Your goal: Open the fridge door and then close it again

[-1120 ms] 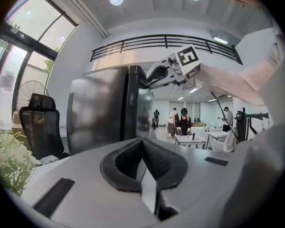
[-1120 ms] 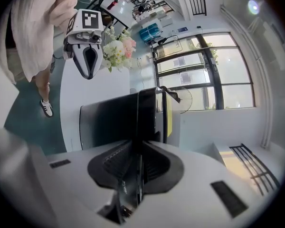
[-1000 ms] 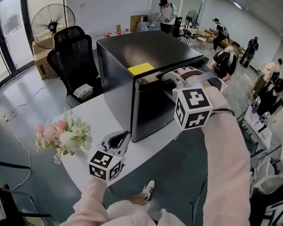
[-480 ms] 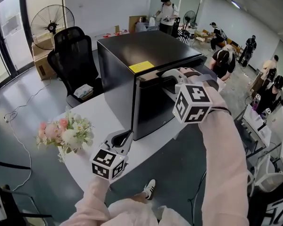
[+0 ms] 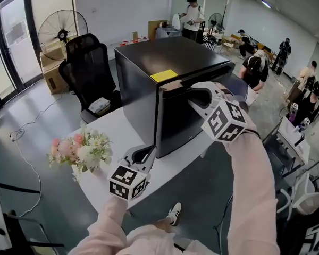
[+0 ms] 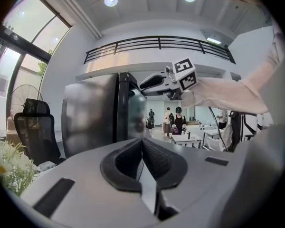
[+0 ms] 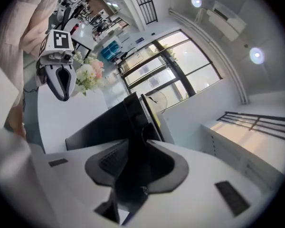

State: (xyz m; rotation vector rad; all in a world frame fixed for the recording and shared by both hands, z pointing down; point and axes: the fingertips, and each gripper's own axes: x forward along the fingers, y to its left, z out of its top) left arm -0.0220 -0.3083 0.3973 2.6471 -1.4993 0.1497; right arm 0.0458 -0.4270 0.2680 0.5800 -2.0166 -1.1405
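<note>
A small black fridge (image 5: 165,54) with a yellow sticker (image 5: 164,75) stands on the white table (image 5: 117,132). My right gripper (image 5: 194,95) is at the top front edge of the fridge door (image 5: 186,118). In the right gripper view the dark door edge (image 7: 133,113) runs between the jaws of my right gripper (image 7: 133,160). Those jaws have just been opening and stand apart around the edge. My left gripper (image 5: 148,152) hovers low over the table in front of the fridge. It is shut and empty, its pads meeting in the left gripper view (image 6: 142,146).
A bunch of flowers (image 5: 80,152) lies on the table to the left. A black office chair (image 5: 90,62), a standing fan (image 5: 63,31) and a cardboard box (image 5: 53,73) are behind on the left. Several people stand at desks at the back right.
My right gripper has rolled at the door's top edge, so its marker cube now sits lower and to the right. My left gripper has stayed in place.
</note>
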